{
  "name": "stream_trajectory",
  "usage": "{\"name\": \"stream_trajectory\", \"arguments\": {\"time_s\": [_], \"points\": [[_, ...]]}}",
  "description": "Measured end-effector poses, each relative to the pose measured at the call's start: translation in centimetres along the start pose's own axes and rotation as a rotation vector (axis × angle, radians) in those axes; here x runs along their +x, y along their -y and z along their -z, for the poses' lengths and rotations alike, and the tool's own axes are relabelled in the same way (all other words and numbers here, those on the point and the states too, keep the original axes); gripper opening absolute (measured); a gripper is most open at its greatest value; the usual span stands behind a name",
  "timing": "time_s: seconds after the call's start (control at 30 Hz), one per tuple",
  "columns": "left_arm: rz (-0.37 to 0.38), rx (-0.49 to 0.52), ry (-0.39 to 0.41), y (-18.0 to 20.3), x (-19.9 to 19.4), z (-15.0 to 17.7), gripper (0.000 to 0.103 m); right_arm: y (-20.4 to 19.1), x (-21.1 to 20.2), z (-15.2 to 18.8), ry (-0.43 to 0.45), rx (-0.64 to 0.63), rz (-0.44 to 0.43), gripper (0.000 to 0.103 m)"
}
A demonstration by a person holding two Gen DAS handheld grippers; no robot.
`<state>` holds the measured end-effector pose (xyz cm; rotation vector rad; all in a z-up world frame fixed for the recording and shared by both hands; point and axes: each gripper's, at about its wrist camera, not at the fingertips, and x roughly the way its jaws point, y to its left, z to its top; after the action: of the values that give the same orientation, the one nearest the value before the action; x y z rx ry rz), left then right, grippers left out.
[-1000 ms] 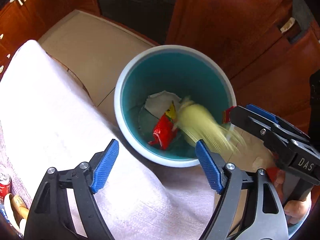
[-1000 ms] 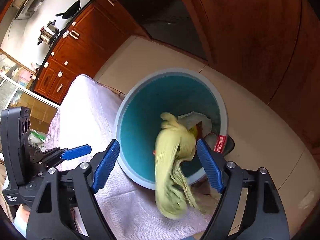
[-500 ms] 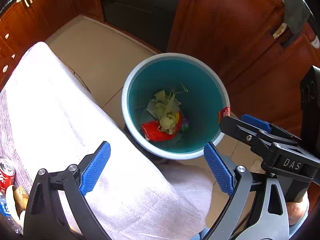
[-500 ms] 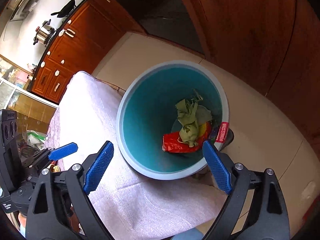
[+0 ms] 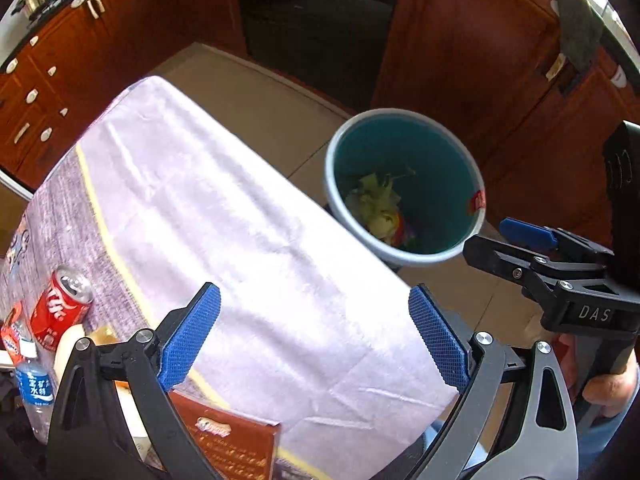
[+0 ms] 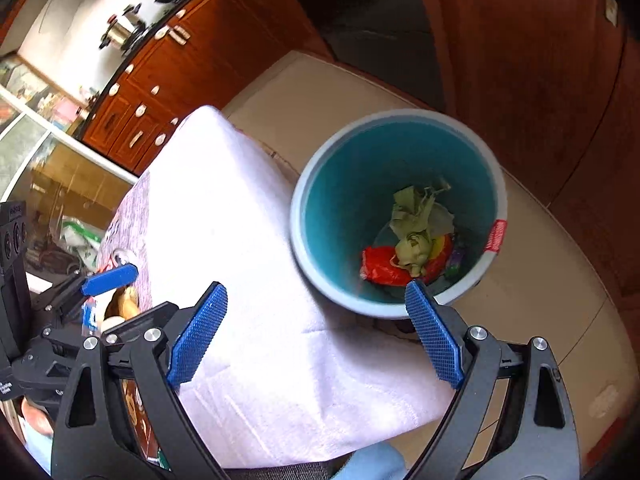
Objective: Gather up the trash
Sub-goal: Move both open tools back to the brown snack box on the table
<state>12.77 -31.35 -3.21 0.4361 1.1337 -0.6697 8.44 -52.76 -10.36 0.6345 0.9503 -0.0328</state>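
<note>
Both the left gripper (image 5: 314, 338) and right gripper (image 6: 316, 336) hang spread wide and empty above the white tablecloth (image 5: 240, 216); beyond its edge, on the floor, the teal bin (image 6: 394, 216) holds pale green husks (image 6: 416, 236) atop a red wrapper (image 6: 380, 268)

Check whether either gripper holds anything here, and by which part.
Nothing is held. The left gripper and right gripper are both open with empty fingers; the green husk lies loose in the bin.
</note>
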Motion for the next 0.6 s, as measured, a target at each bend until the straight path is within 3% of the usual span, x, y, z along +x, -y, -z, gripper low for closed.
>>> {"name": "stream_trajectory", "arguments": {"time_s": [0.33,0.6], "points": [[-0.088,-0.019,-0.002,-6.1,-3.4,8.8,0.096,-7.4,2.2,5.2,-0.119,-0.168,-0.026,0.087],[-0.079,-0.046,-0.007,-9.6,-5.3,15.9,0.096,-12.5,3.3,9.5,-0.209,-0.294,-0.026,0.087]]}}
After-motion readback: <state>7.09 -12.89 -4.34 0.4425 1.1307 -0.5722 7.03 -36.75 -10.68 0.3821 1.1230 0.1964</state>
